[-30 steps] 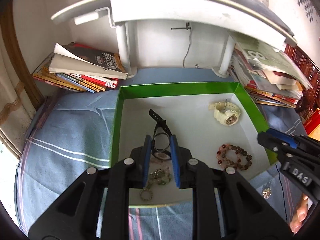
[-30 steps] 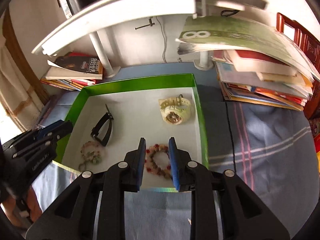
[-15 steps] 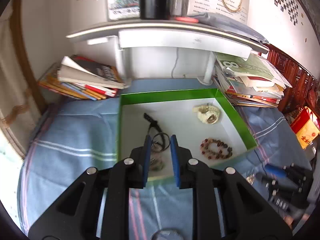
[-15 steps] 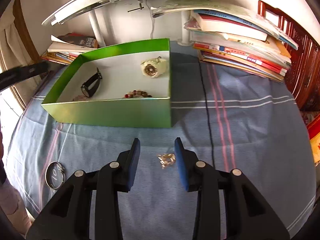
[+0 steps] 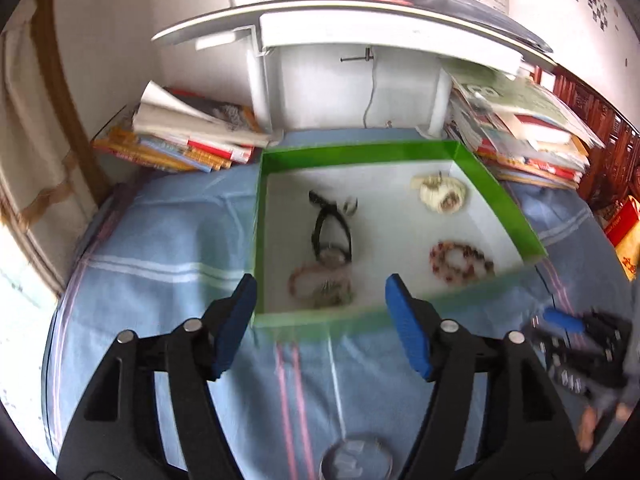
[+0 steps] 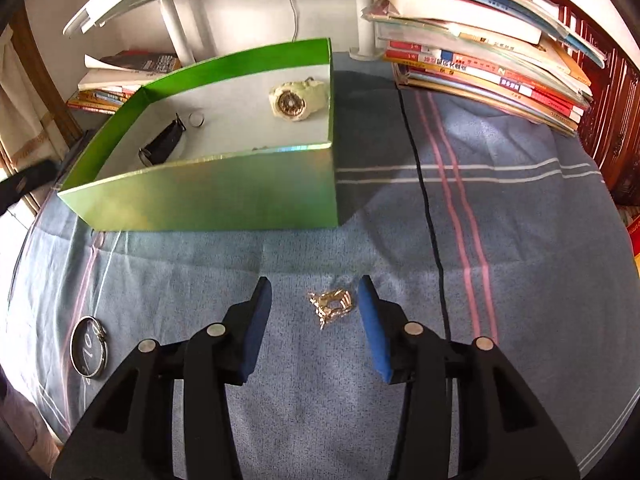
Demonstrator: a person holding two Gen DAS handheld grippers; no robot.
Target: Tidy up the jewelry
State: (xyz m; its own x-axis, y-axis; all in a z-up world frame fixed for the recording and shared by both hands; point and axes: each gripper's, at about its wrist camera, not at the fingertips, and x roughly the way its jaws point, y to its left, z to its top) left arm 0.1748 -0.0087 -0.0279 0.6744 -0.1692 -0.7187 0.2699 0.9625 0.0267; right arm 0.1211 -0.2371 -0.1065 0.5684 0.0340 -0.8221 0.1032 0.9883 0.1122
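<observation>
Big change on the left side: the left gripper (image 5: 320, 320), which half a second ago had its blue pads nearly together, now has its fingers spread wide with nothing between them. It sits over the blue striped cloth (image 5: 160, 248) just short of the green box (image 5: 496, 200), looking into it. A small ring (image 5: 350, 206) now lies by the top of the black watch (image 5: 332, 236) (it wasn't there in the earlier frames). The rest of the box looks the same as before: cream watch (image 5: 442, 196) toward the far right corner, red bead bracelet (image 5: 460, 262) near the right wall, and a pale bead bracelet (image 5: 320, 286) just in front of the black watch, touching or overlapping it, hard to say with the blur.

The right gripper (image 6: 316, 312) has dropped closer to the cloth and opened a bit more than a moment ago. Its fingers are apart and straddle a small gold chain piece (image 6: 332, 305) lying on the cloth in front of the box, not touching it. That piece hasn't moved. From this side the cream watch, the black watch and the ring are visible over the box's near wall.

A round silver-rimmed disc (image 6: 89, 351) (lens or bangle, can't tell) still lies on the cloth to the left, well apart from the gold piece. Book stacks (image 6: 492, 60) flank the box.
</observation>
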